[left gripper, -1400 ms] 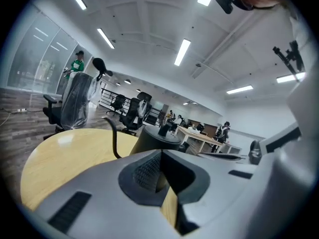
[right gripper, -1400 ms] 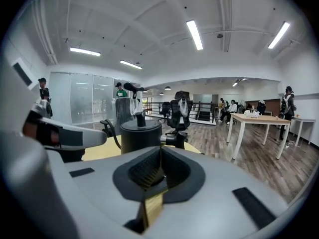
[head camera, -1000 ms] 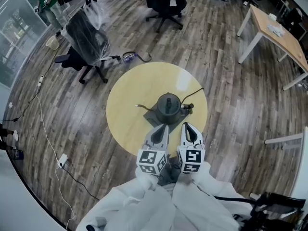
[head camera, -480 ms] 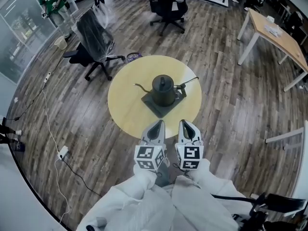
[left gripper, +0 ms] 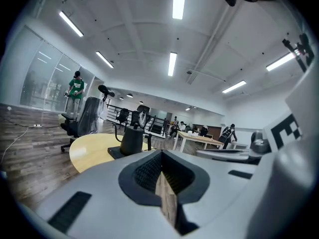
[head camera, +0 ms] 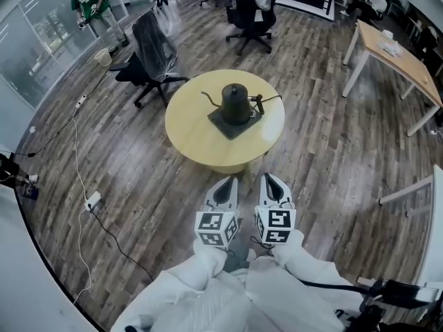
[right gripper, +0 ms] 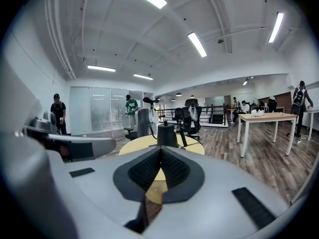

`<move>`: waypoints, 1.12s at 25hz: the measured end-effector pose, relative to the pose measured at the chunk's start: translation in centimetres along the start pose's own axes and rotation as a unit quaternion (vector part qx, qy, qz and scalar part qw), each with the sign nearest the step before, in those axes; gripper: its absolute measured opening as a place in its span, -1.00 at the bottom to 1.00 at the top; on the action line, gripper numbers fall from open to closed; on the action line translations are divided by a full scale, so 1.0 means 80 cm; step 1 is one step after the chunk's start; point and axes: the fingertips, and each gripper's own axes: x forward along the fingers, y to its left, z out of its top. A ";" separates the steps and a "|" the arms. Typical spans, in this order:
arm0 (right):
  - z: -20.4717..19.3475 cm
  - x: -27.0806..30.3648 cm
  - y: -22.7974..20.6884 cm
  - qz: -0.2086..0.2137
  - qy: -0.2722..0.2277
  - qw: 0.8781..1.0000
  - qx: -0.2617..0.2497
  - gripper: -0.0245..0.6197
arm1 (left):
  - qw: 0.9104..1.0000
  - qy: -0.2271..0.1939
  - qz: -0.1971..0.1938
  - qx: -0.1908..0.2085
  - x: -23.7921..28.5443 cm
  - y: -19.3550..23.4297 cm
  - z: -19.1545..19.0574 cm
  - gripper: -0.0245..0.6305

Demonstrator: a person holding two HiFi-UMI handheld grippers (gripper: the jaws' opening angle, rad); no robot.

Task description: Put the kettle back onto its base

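**Two shut grippers, kettle on its base well ahead**

Two hand-held tools sit low in the head view, side by side and near each other over the grey-brown plank floor (head camera: 138, 185). The left gripper (head camera: 228, 183) has its jaws pressed together with nothing between them. The right gripper (head camera: 271, 180) is likewise closed and empty. Each gripper's own view shows its dark ribbed pads meeting along a single seam. White sleeves (head camera: 208, 282) lead back from both tools toward the bottom of the head view.

Well apart from them stands a round pale-yellow wooden table (head camera: 201, 147). Near its middle lies a dark square base (head camera: 223, 126), and a black gooseneck kettle (head camera: 235, 104) stands upright on it. The kettle has a tapered body, wider at the bottom, and a flat lid with a small knob. Its thin curved spout reaches toward the left of the head view and its handle is on the right side. A thin dark cable (head camera: 272, 98) arcs off toward the table's right edge.

Beyond the table is a black office chair wrapped in clear plastic (head camera: 156, 43). A rectangular wooden desk with white legs (head camera: 398, 50) is at the right. A person in a green top (head camera: 88, 2) stands far off at the upper left, and a white cord (head camera: 77, 158) trails across the floor on the left
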 end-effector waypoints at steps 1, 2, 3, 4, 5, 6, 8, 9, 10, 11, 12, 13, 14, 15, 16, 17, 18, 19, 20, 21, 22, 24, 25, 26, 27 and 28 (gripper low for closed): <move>0.003 -0.010 0.003 0.002 -0.002 1.000 0.000 -0.89 | 1.000 -0.006 0.001 0.000 -0.009 -0.007 0.005 -0.92; 0.006 -0.019 0.005 0.002 -0.004 1.000 0.000 -0.89 | 1.000 -0.012 0.000 0.001 -0.016 -0.013 0.011 -0.92; 0.009 -0.026 0.008 0.003 -0.006 1.000 0.000 -0.89 | 1.000 -0.016 -0.001 0.002 -0.022 -0.018 0.017 -0.92; 0.012 -0.032 0.011 0.004 -0.007 1.000 0.000 -0.89 | 1.000 -0.020 -0.002 0.004 -0.028 -0.023 0.022 -0.92; 0.013 -0.037 0.017 0.005 -0.008 1.000 0.000 -0.89 | 1.000 -0.021 -0.004 0.007 -0.034 -0.026 0.025 -0.92; 0.015 -0.042 0.023 0.007 -0.009 1.000 0.001 -0.89 | 1.000 -0.021 -0.005 0.010 -0.041 -0.028 0.027 -0.92; 0.019 -0.051 0.036 0.009 -0.011 1.000 0.000 -0.89 | 1.000 -0.020 -0.008 0.013 -0.052 -0.029 0.030 -0.92; 0.022 -0.054 0.042 0.010 -0.011 1.000 -0.001 -0.89 | 1.000 -0.019 -0.009 0.013 -0.057 -0.029 0.032 -0.92; 0.025 -0.057 0.049 0.011 -0.012 1.000 -0.001 -0.89 | 1.000 -0.019 -0.009 0.013 -0.061 -0.027 0.034 -0.92; 0.028 -0.059 0.056 0.013 -0.013 1.000 -0.001 -0.89 | 1.000 -0.020 -0.008 0.013 -0.065 -0.024 0.037 -0.92; 0.032 -0.061 0.065 0.017 -0.017 1.000 -0.001 -0.89 | 1.000 -0.022 -0.009 0.013 -0.070 -0.022 0.042 -0.92; 0.036 -0.063 0.073 0.021 -0.020 1.000 -0.003 -0.89 | 1.000 -0.025 -0.011 0.014 -0.075 -0.020 0.045 -0.92; 0.039 -0.064 0.080 0.023 -0.023 0.999 -0.006 -0.89 | 0.999 -0.027 -0.014 0.013 -0.079 -0.020 0.047 -0.92; 0.041 -0.064 0.084 0.024 -0.025 0.999 -0.008 -0.89 | 0.999 -0.028 -0.017 0.011 -0.082 -0.020 0.047 -0.92; 0.043 -0.065 0.089 0.025 -0.027 0.999 -0.007 -0.89 | 0.999 -0.028 -0.018 0.009 -0.084 -0.019 0.048 -0.92; 0.045 -0.066 0.094 0.027 -0.029 0.999 -0.005 -0.89 | 0.999 -0.029 -0.020 0.006 -0.086 -0.018 0.049 -0.92; 0.047 -0.067 0.098 0.029 -0.030 0.999 -0.006 -0.89 | 0.999 -0.030 -0.021 0.006 -0.089 -0.016 0.049 -0.92; 0.047 -0.068 0.101 0.029 -0.031 0.999 -0.009 -0.89 | 0.999 -0.031 -0.022 0.006 -0.090 -0.014 0.050 -0.92; 0.048 -0.068 0.101 0.027 -0.031 0.999 -0.012 -0.89 | 0.999 -0.032 -0.022 0.007 -0.090 -0.012 0.051 -0.92; 0.049 -0.068 0.099 0.024 -0.032 0.999 -0.012 -0.89 | 0.999 -0.033 -0.022 0.007 -0.090 -0.010 0.051 -0.92; 0.049 -0.067 0.096 0.020 -0.032 0.999 -0.010 -0.89 | 0.999 -0.034 -0.022 0.007 -0.090 -0.009 0.052 -0.92; 0.050 -0.068 0.090 0.012 -0.032 0.999 -0.005 -0.89 | 0.999 -0.036 -0.022 0.006 -0.090 -0.007 0.053 -0.92; 0.050 -0.068 0.087 0.010 -0.032 0.999 -0.006 -0.89 | 0.999 -0.036 -0.023 0.005 -0.089 -0.007 0.054 -0.92; 0.051 -0.068 0.085 0.008 -0.033 0.999 -0.006 -0.89 | 0.999 -0.035 -0.023 0.005 -0.088 -0.008 0.053 -0.92; 0.051 -0.068 0.083 0.008 -0.033 0.999 -0.007 -0.89 | 0.999 -0.033 -0.024 0.004 -0.086 -0.010 0.051 -0.92; 0.050 -0.068 0.081 0.007 -0.032 0.999 -0.007 -0.89 | 0.999 -0.031 -0.025 0.004 -0.084 -0.011 0.050 -0.92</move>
